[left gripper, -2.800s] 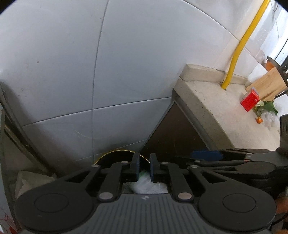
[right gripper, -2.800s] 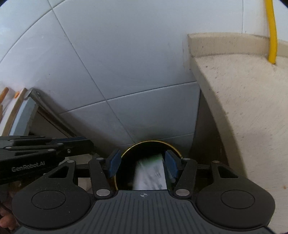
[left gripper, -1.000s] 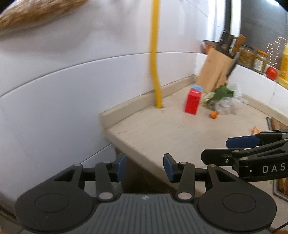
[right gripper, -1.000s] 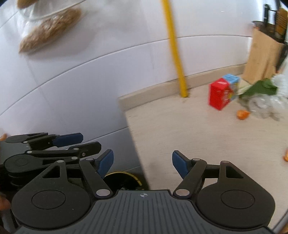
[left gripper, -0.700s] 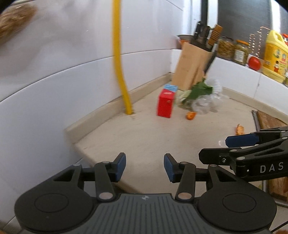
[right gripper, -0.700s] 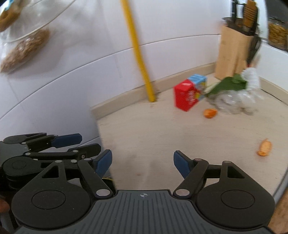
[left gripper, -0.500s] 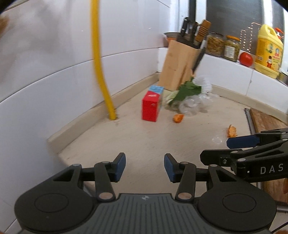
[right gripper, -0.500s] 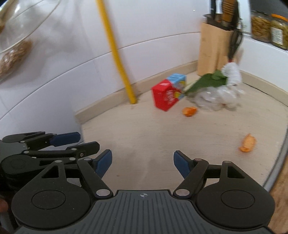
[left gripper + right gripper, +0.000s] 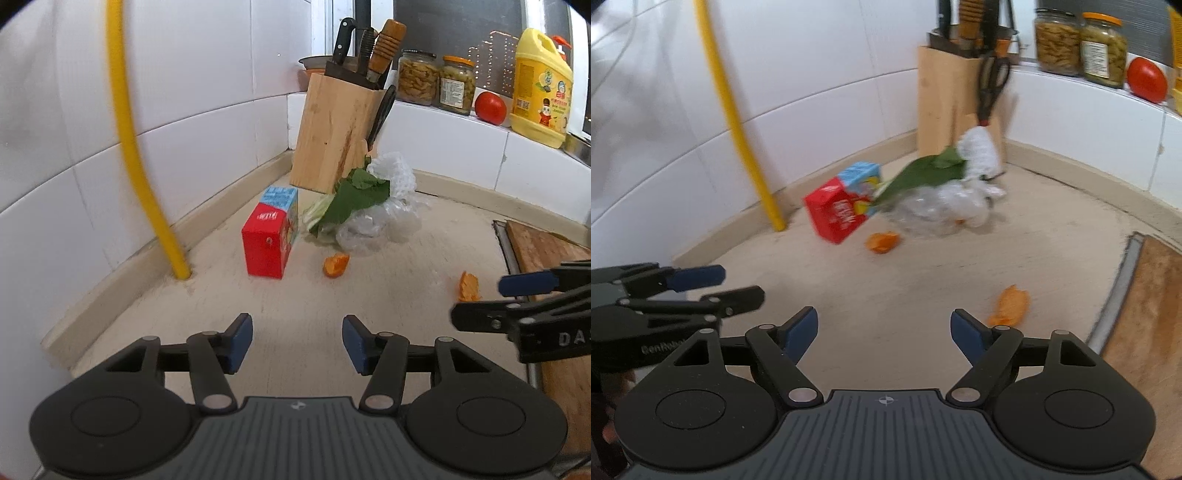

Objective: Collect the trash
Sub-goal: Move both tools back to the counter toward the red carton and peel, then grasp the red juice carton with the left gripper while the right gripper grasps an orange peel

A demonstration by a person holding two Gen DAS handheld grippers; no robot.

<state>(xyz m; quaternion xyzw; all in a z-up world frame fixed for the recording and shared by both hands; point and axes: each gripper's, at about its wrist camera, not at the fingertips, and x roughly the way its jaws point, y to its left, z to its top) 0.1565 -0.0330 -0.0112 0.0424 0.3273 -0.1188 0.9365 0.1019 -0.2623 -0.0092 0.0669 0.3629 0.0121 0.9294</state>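
Left gripper [image 9: 297, 341]: bottom centre of the left wrist view; jaws apart, just been widening, nothing between them; only bare counter [image 9: 295, 302] ahead of the pads.
Right gripper [image 9: 884, 332]: bottom centre of the right wrist view; jaws spread wide, just been opening further, empty.
Change: bin and wall tiles gone from both views since a few seconds back; both cameras now swung onto the counter, trash sliding toward frame centre.
Meaning: last load apparently dropped; both tools free and lined up for the next pickup.
Near peel [image 9: 1010, 305]: orange scrap just beyond the right gripper's right fingertip; closest piece, likely next.
Second peel [image 9: 882, 242]: mid-frame, apart from the first, just in front of the carton.
Red carton [image 9: 269, 240]: centre of the left wrist view, standing on the counter, near the yellow pipe [image 9: 147, 184].
Green leaf [image 9: 354, 199]: lying over crumpled clear plastic [image 9: 376, 225], touching it, beside the carton.
Knife block [image 9: 336, 136]: upper centre, behind the pile; not trash.
Remaining: carton, leaf, plastic, two peels still uncollected.
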